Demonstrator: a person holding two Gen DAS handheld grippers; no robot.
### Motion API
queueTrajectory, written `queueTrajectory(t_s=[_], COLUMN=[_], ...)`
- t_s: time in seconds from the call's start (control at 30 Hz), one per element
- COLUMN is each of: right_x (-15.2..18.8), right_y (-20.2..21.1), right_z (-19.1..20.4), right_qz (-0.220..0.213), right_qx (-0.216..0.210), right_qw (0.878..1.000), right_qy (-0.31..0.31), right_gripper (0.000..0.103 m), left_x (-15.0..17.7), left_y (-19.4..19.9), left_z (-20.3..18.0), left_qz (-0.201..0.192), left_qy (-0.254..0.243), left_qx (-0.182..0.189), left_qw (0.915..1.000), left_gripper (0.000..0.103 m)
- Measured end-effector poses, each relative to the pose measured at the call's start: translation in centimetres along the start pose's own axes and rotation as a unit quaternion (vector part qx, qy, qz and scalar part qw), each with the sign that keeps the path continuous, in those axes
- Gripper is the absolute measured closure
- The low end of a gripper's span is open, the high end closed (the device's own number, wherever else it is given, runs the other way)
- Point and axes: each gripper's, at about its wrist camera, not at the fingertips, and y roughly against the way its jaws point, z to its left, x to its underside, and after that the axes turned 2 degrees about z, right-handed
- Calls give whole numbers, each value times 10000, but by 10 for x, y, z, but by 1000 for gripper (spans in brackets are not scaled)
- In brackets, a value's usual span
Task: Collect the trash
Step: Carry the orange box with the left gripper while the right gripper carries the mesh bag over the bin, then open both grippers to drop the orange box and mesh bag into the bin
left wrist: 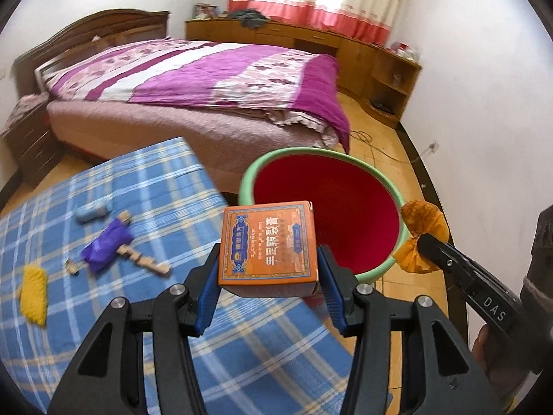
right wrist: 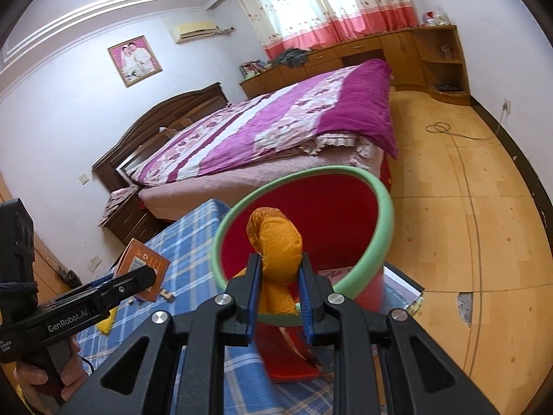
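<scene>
My left gripper (left wrist: pixel 268 263) is shut on an orange cardboard box (left wrist: pixel 268 243) and holds it near the rim of a red bin with a green rim (left wrist: pixel 262 162). My right gripper (right wrist: pixel 278 269) is shut on a crumpled orange wrapper (right wrist: pixel 276 242) and holds it over the bin's green rim (right wrist: pixel 383 204). The wrapper also shows at the right of the left wrist view (left wrist: pixel 420 238), and the box at the left of the right wrist view (right wrist: pixel 143 263). On the blue plaid cloth (left wrist: pixel 145 186) lie a purple wrapper (left wrist: pixel 105 247), a yellow piece (left wrist: pixel 33 294) and a pale blue object (left wrist: pixel 91 211).
A wooden piece (left wrist: pixel 148 259) lies by the purple wrapper. A bed with a purple quilt (left wrist: pixel 207 76) stands beyond the cloth. Wooden cabinets (left wrist: pixel 380 65) line the far wall. A cable (right wrist: pixel 446 129) lies on the wooden floor (right wrist: pixel 466 207).
</scene>
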Motion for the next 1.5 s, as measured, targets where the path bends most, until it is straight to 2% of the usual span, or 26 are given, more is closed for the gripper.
queueTrajectory(t_s=[0.4, 0.7, 0.77, 0.83, 1.1, 1.3, 1.5], right_x=[-7, -12, -14, -16, -21, -19, -20], right_y=[-16, -31, -34, -36, -44, -43, -33], right_z=[-29, -37, -36, -35, -34, -29, -20], right_qz=[114, 185, 191, 185, 256, 271, 188], right_qx=[255, 297, 303, 304, 266, 229, 160], right_qw=[9993, 9991, 9992, 9992, 9992, 9993, 9997], right_qy=[-232, -223, -193, -168, -118, -122, -85], right_gripper=[80, 80, 79, 79, 71, 54, 53], left_x=[-13, -11, -11, -11, -9, -4, 1], left_y=[-64, -80, -80, -79, -71, -58, -42], left_z=[-23, -20, -20, -19, -8, 4, 19], left_qz=[340, 446, 414, 350, 331, 248, 151], left_qy=[-240, -204, -191, -168, 117, 279, 484], left_qx=[315, 343, 314, 274, 356, 300, 248], left_qw=[9986, 9982, 9985, 9989, 9987, 9989, 9984], left_gripper=[50, 48, 39, 38, 37, 38, 38])
